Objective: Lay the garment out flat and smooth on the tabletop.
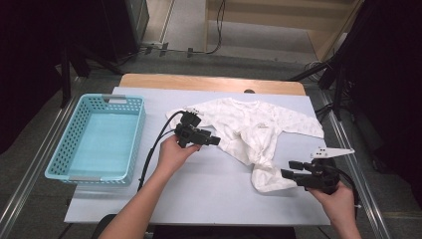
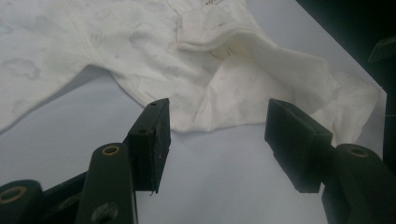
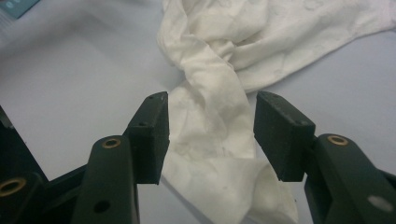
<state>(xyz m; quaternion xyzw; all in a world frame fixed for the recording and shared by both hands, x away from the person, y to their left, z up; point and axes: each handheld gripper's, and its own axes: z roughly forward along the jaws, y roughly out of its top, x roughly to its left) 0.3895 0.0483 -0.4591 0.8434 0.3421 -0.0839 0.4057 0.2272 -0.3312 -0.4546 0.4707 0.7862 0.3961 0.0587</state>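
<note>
— Where is the white baby suit [image 1: 251,130]?

— It lies on the desk [image 1: 209,194], spread out with its sleeves to the sides. One leg is twisted up and points down to the near right corner.

— What is the right gripper [image 1: 292,169] doing?

— Its fingers [image 3: 150,135] are apart, one on each side of the twisted leg end (the cloth lies between them, but they do not squeeze it). The cloth rests flat on the desk.

— And the left gripper [image 1: 215,140]?

— It sits at the left side of the suit, just beside the bottom edge of the body part. Its fingers [image 2: 152,140] stand about half open — nothing is between them, just bare desk, with the cloth a little past the tips.

— Anything else there?

— A light blue basket [image 1: 132,137] stands at the left of the desk, well apart from the suit.
</note>
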